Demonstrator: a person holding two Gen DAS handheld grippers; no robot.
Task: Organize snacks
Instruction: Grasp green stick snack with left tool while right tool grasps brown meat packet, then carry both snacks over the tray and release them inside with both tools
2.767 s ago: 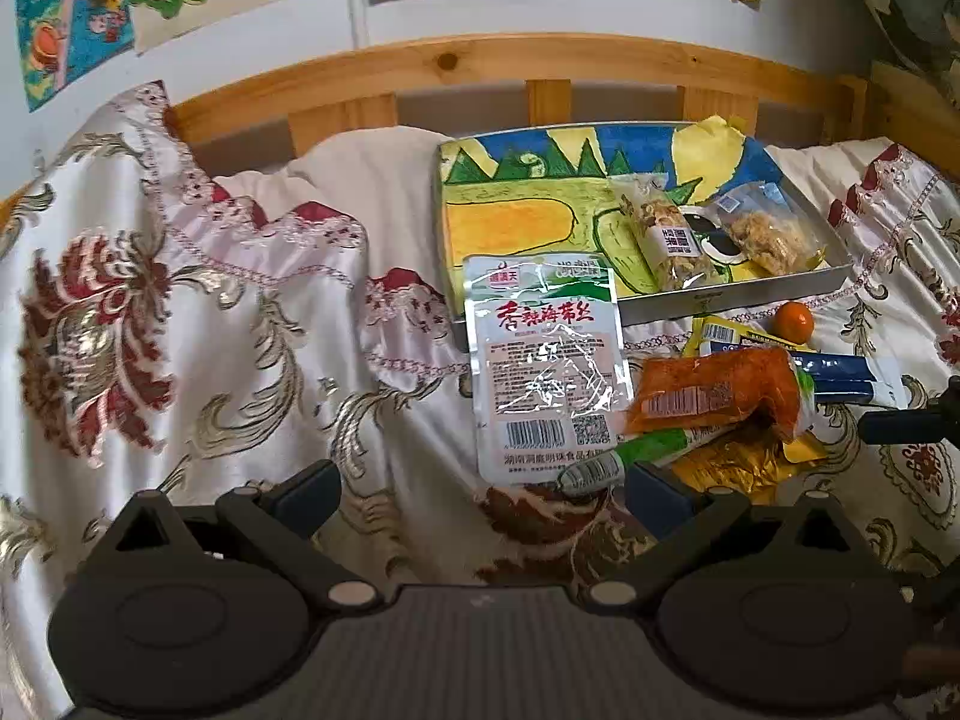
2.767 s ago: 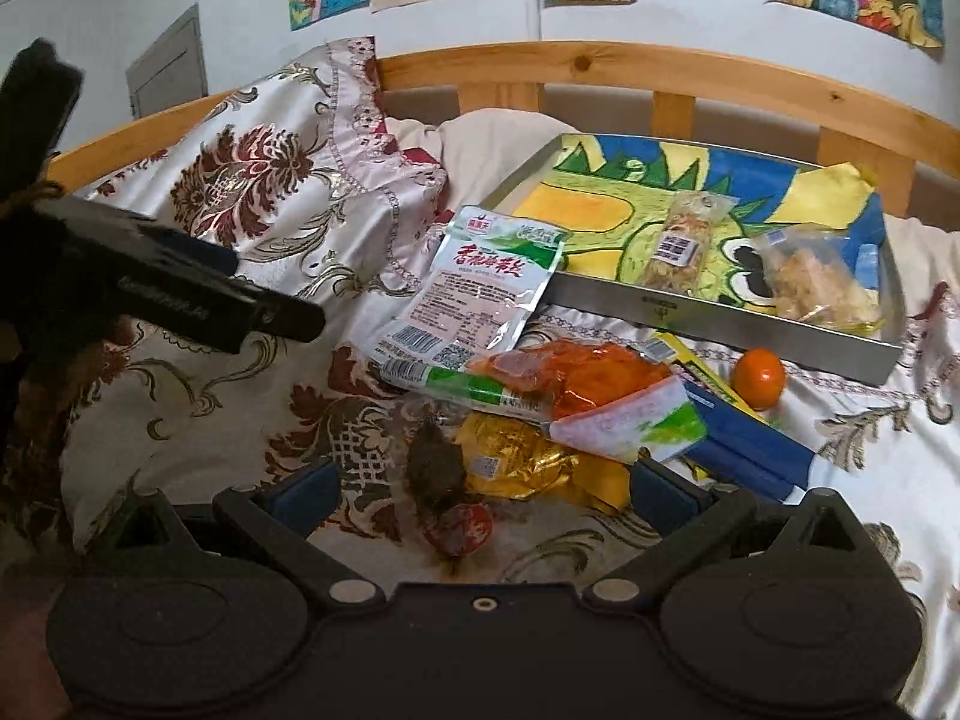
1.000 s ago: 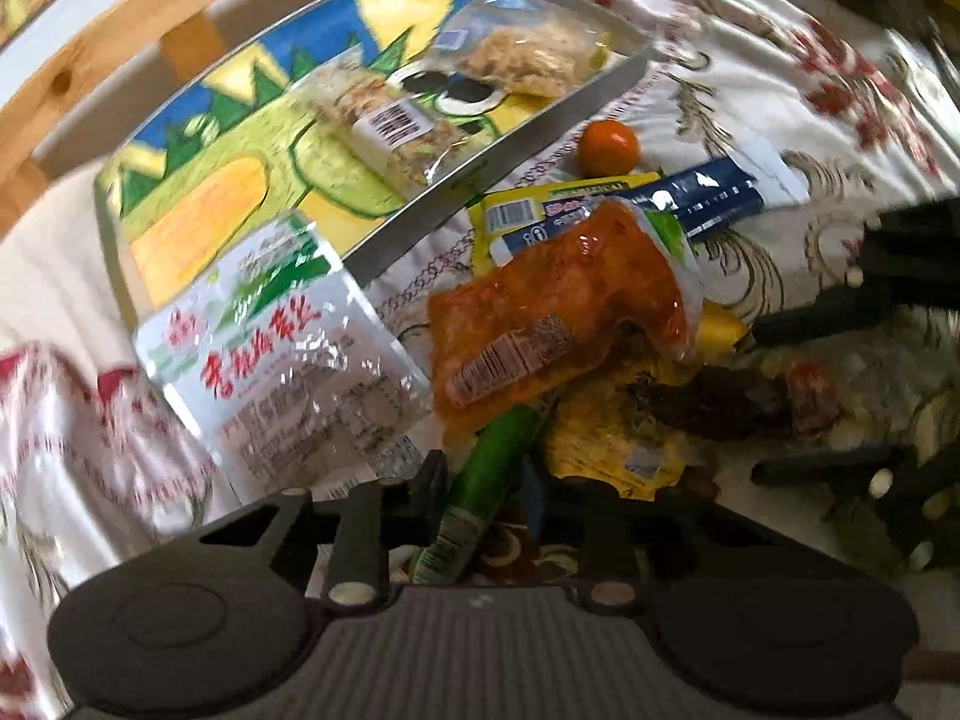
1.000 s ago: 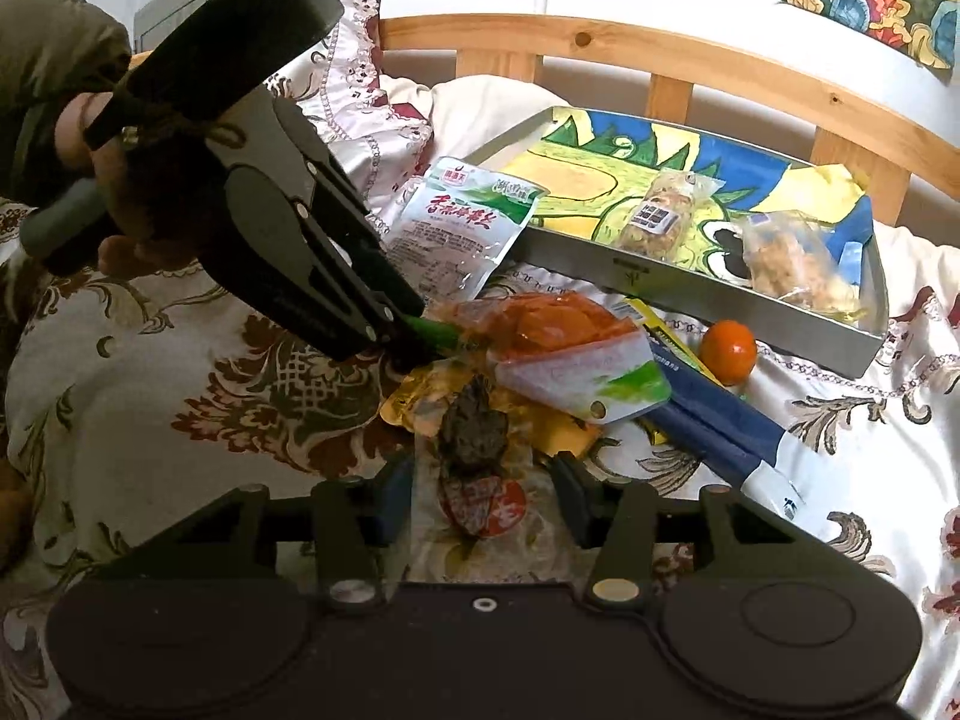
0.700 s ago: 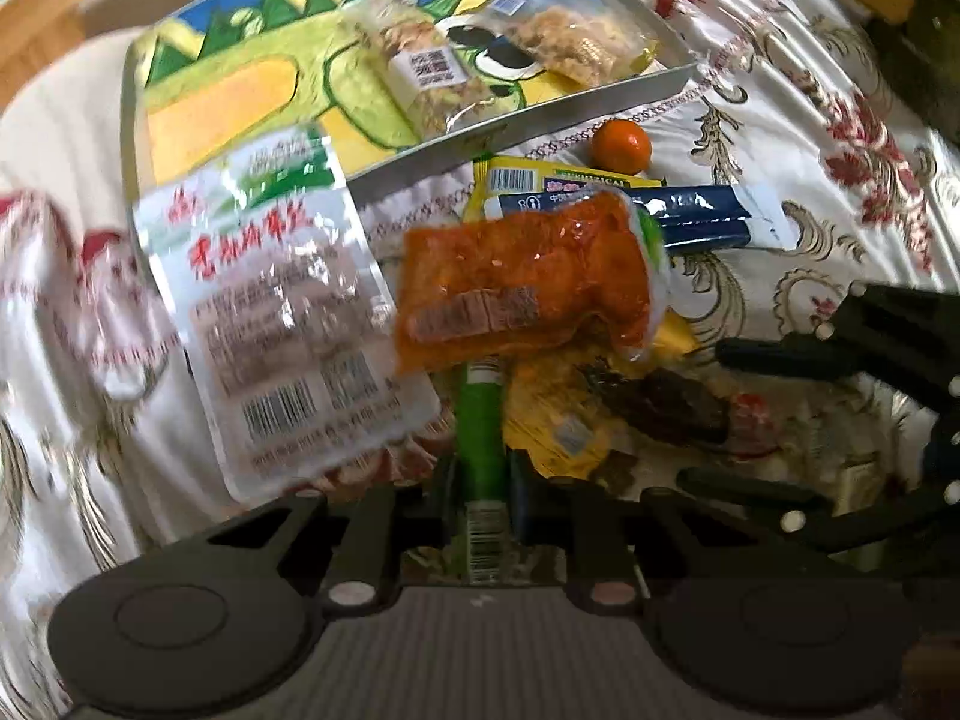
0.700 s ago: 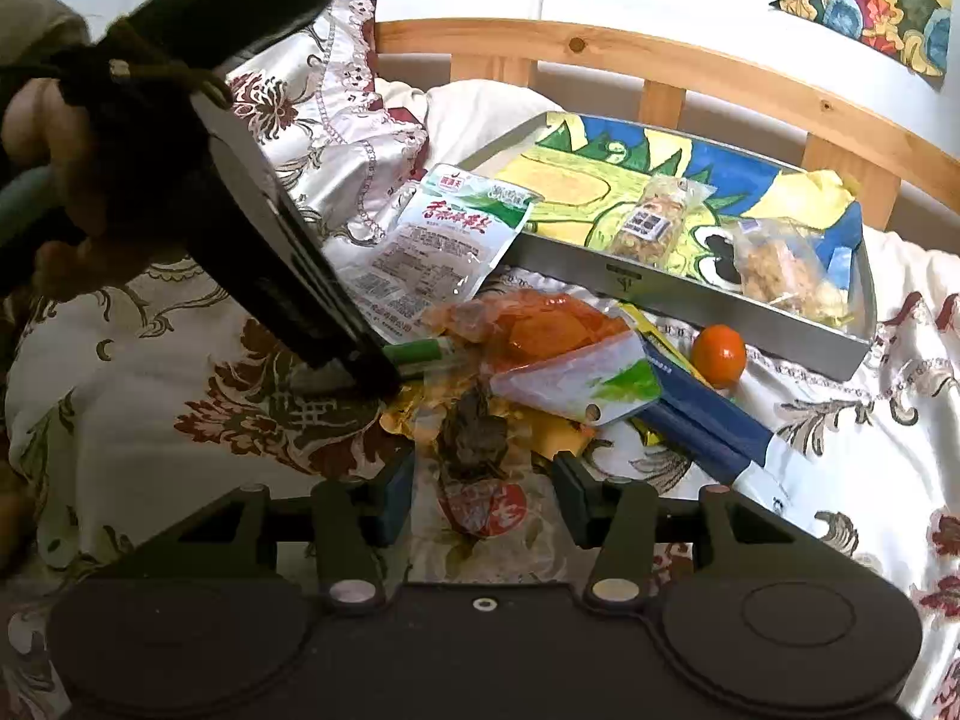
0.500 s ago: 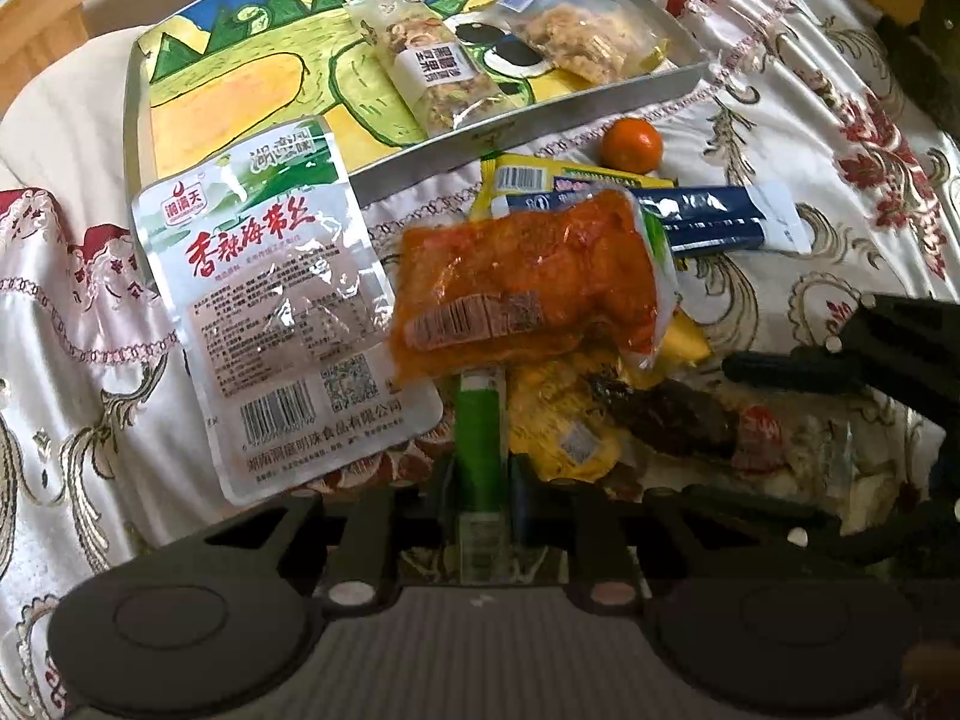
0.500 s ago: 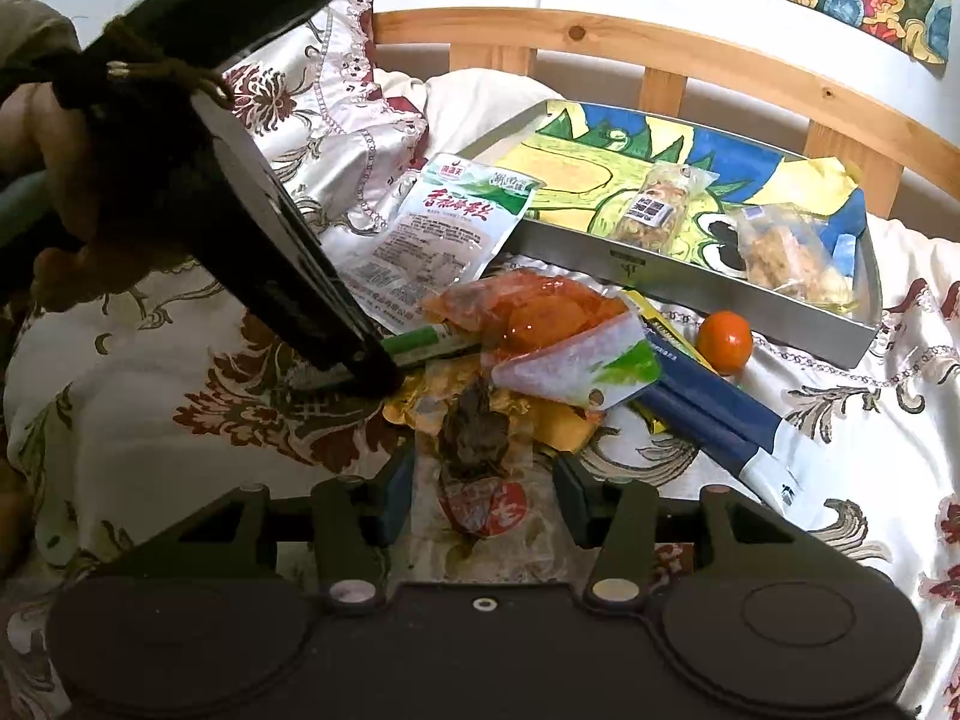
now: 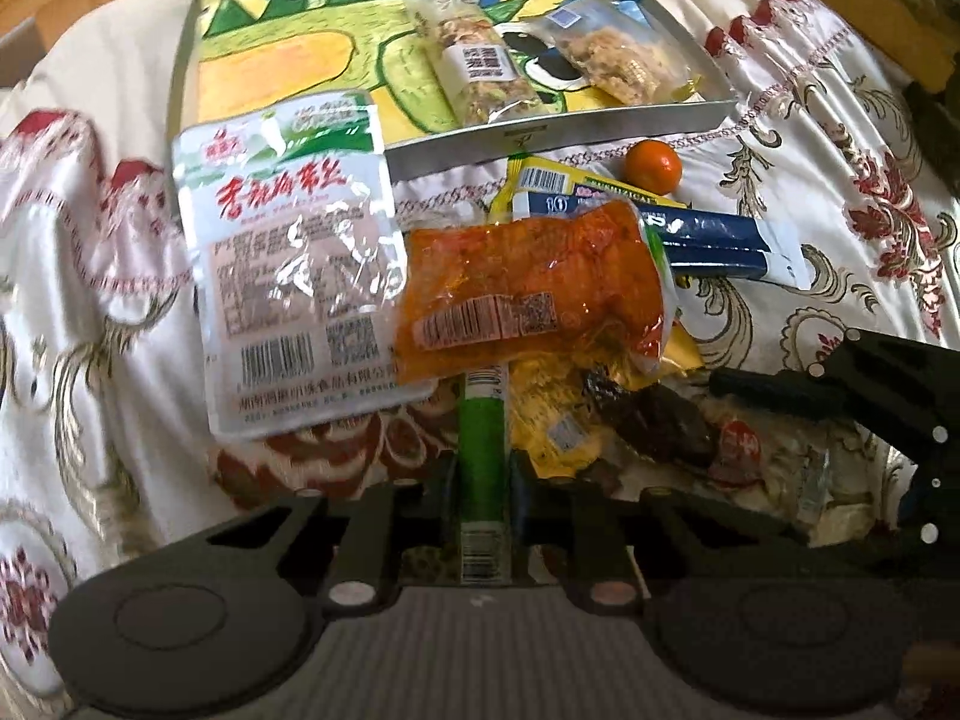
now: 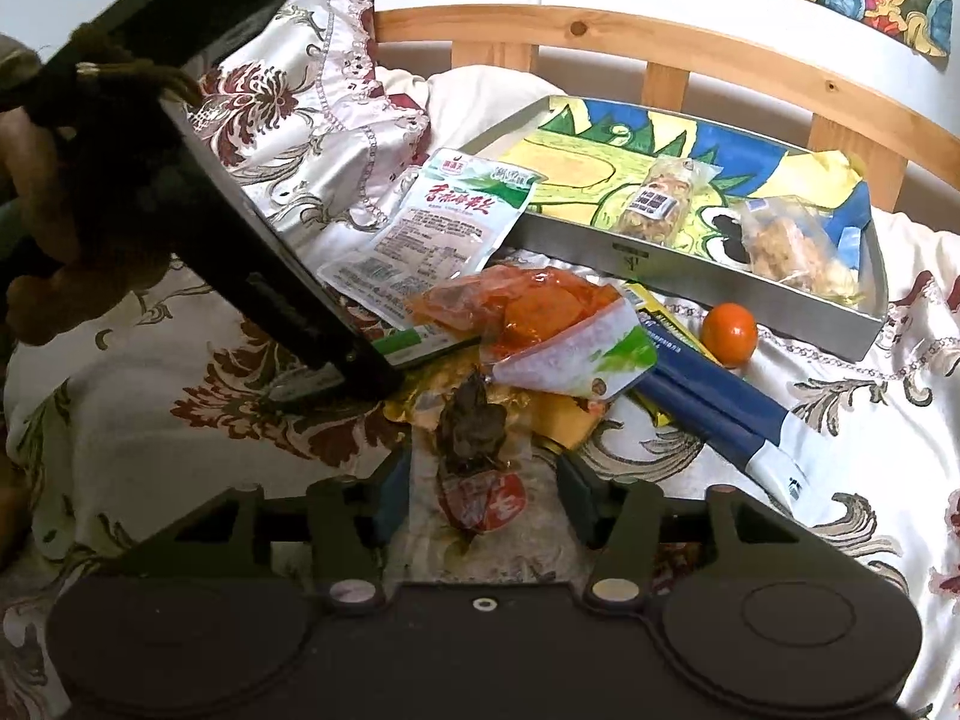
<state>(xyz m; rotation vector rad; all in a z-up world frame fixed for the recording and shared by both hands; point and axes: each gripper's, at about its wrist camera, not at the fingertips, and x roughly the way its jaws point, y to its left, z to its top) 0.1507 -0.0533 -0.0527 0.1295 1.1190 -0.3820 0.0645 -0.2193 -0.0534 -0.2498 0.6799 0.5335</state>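
My left gripper (image 9: pixel 480 480) is shut on the green-and-white end of the orange snack pack (image 9: pixel 528 294), which lies over the snack pile; the pack also shows in the right wrist view (image 10: pixel 540 312). My right gripper (image 10: pixel 480 480) is shut on a clear pack holding a dark brown snack (image 10: pixel 474 420) with a red label. A metal tray (image 10: pixel 660 252) with a painted lining holds two clear snack bags. A white-and-green pouch (image 9: pixel 288 276) leans on the tray's near left corner.
A small orange fruit (image 10: pixel 729 333), blue sachets (image 10: pixel 714 402) and yellow packets (image 9: pixel 558 420) lie on the patterned bedspread before the tray. A wooden bed rail (image 10: pixel 660 36) runs behind. The left gripper's body (image 10: pixel 240 240) crosses the right wrist view.
Both grippers moved in on the pile and shut, the left on the orange pack's green end, the right on the dark snack pack. Over the last half second the orange pack shifted slightly.
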